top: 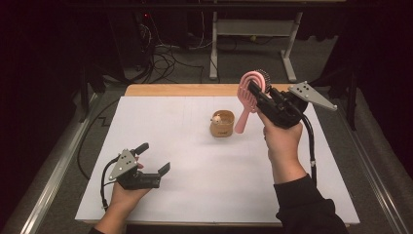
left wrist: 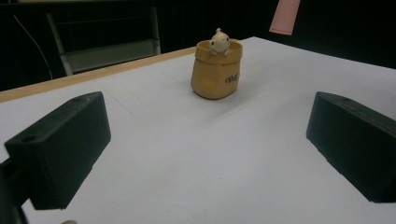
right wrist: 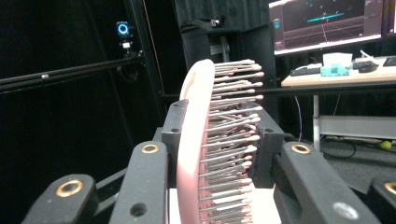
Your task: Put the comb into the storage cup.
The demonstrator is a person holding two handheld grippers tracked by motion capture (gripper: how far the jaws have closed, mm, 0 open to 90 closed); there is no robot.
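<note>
Two hands: right gripper (top: 256, 91) raised, clamping hairbrush (top: 248, 100); left gripper (top: 153, 157) low, jaws apart.

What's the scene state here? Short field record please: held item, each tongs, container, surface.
held item: pink hairbrush, lifted off the table, handle hanging down beside the pot
right tongs: shut on the brush head, bristles between the jaws
left tongs: open, nothing between the jaws, low over the sheet, pointed toward the pot
container: tan sack-shaped pot, upright, small cream figure at its rim
surface: white sheet on a wooden table
</note>
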